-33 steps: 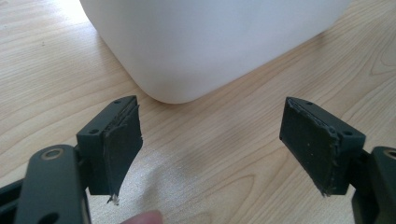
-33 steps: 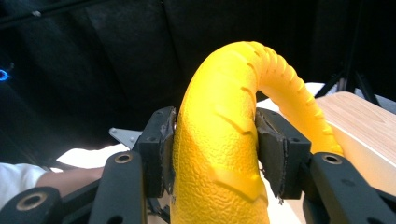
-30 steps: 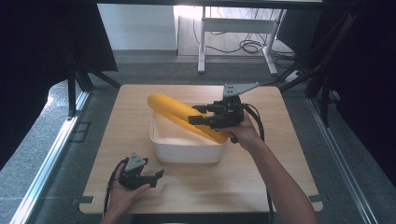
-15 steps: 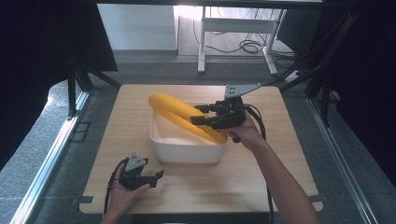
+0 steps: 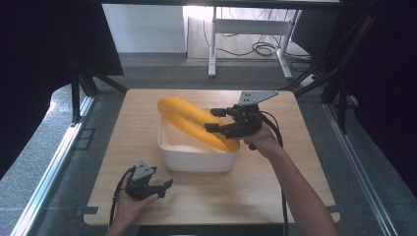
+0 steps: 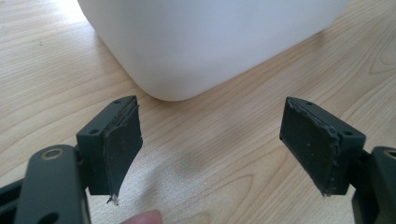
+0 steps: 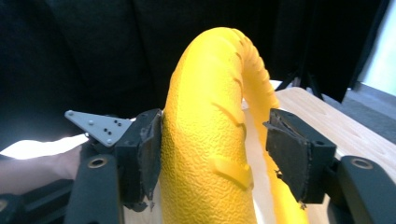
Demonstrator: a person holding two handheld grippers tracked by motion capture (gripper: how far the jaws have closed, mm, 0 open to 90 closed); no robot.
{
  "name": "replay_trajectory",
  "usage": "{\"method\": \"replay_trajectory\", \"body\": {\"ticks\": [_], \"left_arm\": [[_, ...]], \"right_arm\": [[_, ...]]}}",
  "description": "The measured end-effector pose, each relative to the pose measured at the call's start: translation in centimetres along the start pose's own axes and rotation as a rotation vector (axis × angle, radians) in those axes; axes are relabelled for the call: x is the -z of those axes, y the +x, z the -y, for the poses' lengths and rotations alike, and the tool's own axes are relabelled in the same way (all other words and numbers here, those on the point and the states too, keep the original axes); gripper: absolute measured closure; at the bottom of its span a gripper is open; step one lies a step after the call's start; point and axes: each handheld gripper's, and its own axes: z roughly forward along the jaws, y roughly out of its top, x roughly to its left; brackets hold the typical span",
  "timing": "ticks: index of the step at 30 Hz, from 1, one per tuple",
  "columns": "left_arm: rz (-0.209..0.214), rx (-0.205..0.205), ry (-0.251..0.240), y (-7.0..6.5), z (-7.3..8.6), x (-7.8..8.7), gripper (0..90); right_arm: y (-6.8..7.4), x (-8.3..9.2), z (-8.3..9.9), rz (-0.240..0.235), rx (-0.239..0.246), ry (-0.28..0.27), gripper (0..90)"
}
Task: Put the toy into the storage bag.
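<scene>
Yellow curved tube (image 5: 196, 123) lies bent across the white tub (image 5: 196, 157), one end resting on the tub's right rim, its loop rising over the far-left edge. Nearest, left gripper (image 5: 160, 188) rests on the wooden table (image 5: 275, 182) just before the tub, jaws spread wide, nothing between them. Farther on, right gripper (image 5: 212, 120) sits astride the tube; its jaws have just been opening, one pad (image 7: 149, 154) touching the tube, the other pad (image 7: 292, 156) standing off it.
</scene>
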Motion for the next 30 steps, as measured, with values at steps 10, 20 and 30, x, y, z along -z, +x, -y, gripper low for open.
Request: {"method": "replay_trajectory", "body": {"ticks": [10, 20, 30], "left_arm": [[0.0, -0.005, 0.003, 0.1, 0.0, 0.0, 20.8], [0.001, -0.006, 0.004, 0.0, 0.0, 0.0, 20.7], [0.0, -0.006, 0.004, 0.0, 0.0, 0.0, 20.8]], "right_arm": [[-0.3, 0.6, 0.2, 0.057, -0.004, -0.012, 32.2], [-0.6, 1.4, 0.5, 0.124, -0.009, -0.012, 29.5], [-1.1, 2.5, 1.1, 0.169, -0.023, -0.011, 28.1]]}}
